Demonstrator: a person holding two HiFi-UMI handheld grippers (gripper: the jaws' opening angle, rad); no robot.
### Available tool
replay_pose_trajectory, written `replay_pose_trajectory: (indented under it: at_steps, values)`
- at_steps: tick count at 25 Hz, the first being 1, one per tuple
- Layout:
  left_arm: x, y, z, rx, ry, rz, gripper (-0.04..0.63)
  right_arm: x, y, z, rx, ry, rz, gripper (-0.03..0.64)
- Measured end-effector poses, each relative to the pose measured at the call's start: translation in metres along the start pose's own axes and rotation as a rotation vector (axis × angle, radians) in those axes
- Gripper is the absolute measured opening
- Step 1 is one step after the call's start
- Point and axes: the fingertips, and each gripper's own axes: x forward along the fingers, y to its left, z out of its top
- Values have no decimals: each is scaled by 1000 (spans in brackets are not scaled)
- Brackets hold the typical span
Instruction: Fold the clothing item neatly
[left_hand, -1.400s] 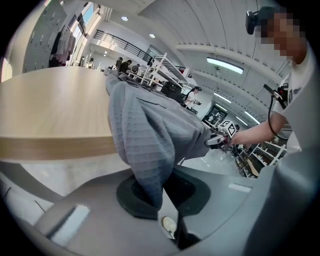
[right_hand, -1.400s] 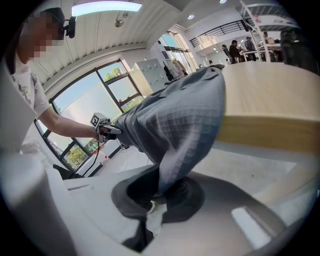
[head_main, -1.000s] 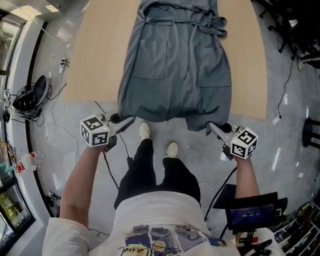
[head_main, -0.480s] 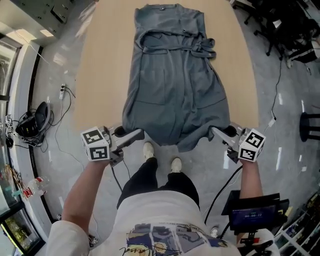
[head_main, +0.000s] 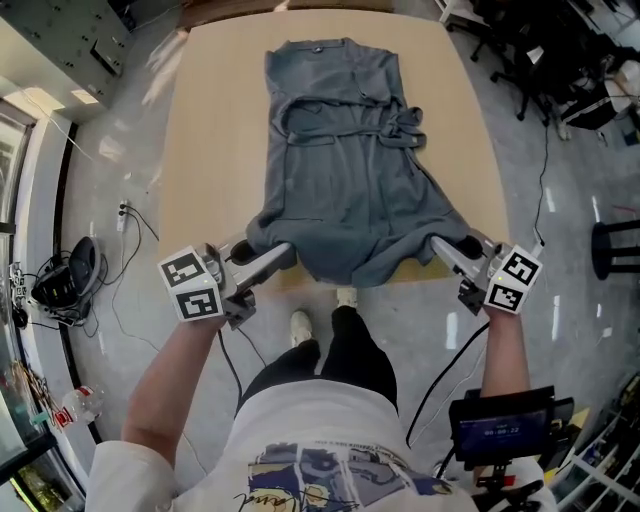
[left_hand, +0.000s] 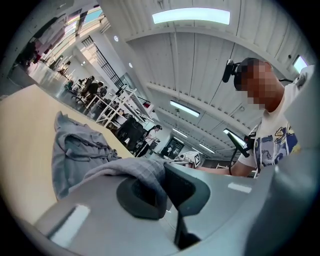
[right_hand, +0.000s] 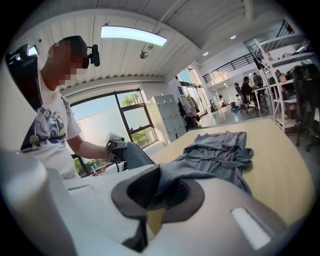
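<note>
The left hand-held gripper (head_main: 284, 256) has its jaws closed narrow on the near left corner of the grey garment (head_main: 340, 170); in the left gripper view a fold of grey cloth is pinched between the dark pads. The right hand-held gripper (head_main: 441, 246) is likewise clamped on the near right corner, with cloth bunched between its pads in the right gripper view. Both corners are held just above the near edge of the tabletop (head_main: 210, 150), and the hem sags between them over that edge.

The rest of the garment lies flat along the middle of the tabletop, its neckline toward the far edge. A tied belt (head_main: 400, 128) crosses it at the waist, knotted toward the right side of the tabletop. A patch pocket (head_main: 303, 165) lies flat on the front; whether anything is inside cannot be told. Below the near edge of the tabletop, the person's white shoe (head_main: 300, 325) stands on the floor.
</note>
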Motion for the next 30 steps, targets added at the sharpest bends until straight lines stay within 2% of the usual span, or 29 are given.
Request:
replay_pose_trajectory:
  at_steps: [14,30]
  values:
    - [41,71,99,65,-87,114,18,34,-105,94,-101,-30,63,9]
    - [99,181,176,125,-87,205,18,99,-222,153,-160,-12,116,9]
